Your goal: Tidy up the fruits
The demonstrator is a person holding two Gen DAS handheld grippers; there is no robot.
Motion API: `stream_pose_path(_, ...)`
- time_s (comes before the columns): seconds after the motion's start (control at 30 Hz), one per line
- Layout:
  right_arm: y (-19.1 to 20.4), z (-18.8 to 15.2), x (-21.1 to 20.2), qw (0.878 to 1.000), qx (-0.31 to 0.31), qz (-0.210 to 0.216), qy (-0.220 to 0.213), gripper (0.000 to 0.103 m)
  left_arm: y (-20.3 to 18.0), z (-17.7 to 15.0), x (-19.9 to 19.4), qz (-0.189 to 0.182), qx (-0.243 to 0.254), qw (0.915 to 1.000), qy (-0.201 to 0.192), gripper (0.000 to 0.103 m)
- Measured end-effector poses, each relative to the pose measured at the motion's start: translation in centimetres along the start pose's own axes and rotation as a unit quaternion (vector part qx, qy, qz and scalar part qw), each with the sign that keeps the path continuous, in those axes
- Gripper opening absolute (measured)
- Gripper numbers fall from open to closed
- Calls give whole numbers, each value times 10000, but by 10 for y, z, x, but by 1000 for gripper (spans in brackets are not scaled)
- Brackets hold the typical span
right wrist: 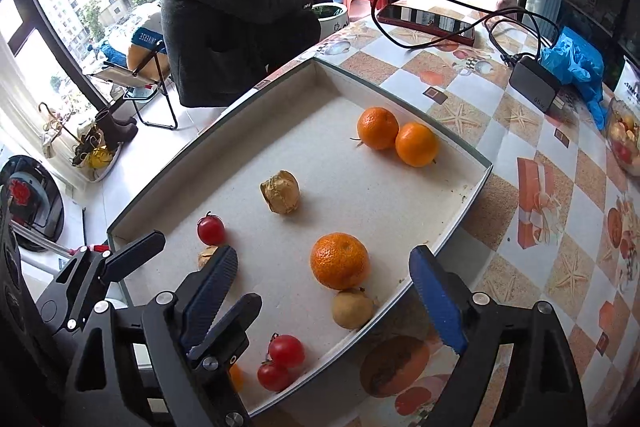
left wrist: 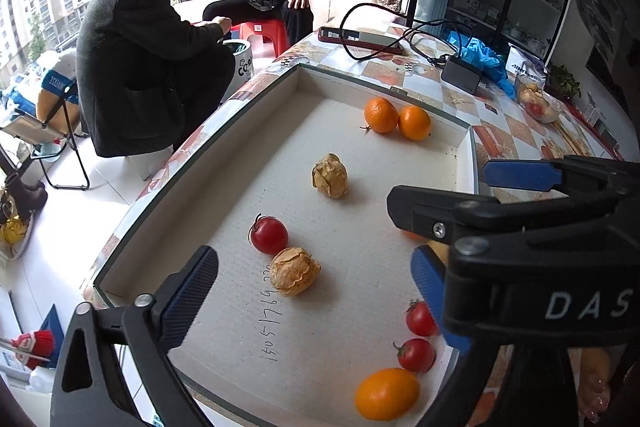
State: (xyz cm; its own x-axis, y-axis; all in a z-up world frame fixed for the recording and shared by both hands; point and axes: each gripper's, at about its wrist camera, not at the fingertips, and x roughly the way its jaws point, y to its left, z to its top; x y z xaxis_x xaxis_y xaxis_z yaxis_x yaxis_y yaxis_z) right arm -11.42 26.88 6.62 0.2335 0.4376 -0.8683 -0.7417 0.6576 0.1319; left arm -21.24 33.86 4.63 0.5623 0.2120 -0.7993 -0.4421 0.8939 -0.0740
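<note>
A shallow white tray (left wrist: 460, 143) (right wrist: 476, 183) holds the fruit. Two oranges (left wrist: 396, 121) (right wrist: 396, 137) lie at its far end. Husked physalis (left wrist: 330, 175) (right wrist: 281, 191) sits mid-tray, another (left wrist: 293, 271) next to a cherry tomato (left wrist: 269, 235) (right wrist: 211, 230). Two cherry tomatoes (left wrist: 418, 337) (right wrist: 280, 363) and a kumquat (left wrist: 386, 393) lie near. A mandarin (right wrist: 339, 261) touches a yellow fruit (right wrist: 352, 309). My left gripper (left wrist: 316, 303) is open over the tray. My right gripper (right wrist: 324, 295) is open around the mandarin, empty; it crosses the left wrist view (left wrist: 448, 219).
The tray sits on a table with a patterned cloth (right wrist: 532, 203). A phone (right wrist: 428, 21), cable, charger (right wrist: 534, 89), blue bag (right wrist: 576, 65) and fruit bowl (right wrist: 624, 139) lie beyond. Two people (left wrist: 132, 63) sit past the table's far edge.
</note>
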Motion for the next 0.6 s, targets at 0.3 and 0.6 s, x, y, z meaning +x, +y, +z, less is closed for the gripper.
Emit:
stream_pose_path(0.3,-5,-6,-13,9997,25,-250,34,103,-6,0,-17,183,111,9994,-255,103)
stream_pose_path(0.6,-8,-14,-15,9997,84,-179,147,103,-13,-7,-14,250,191,9995,-7,103)
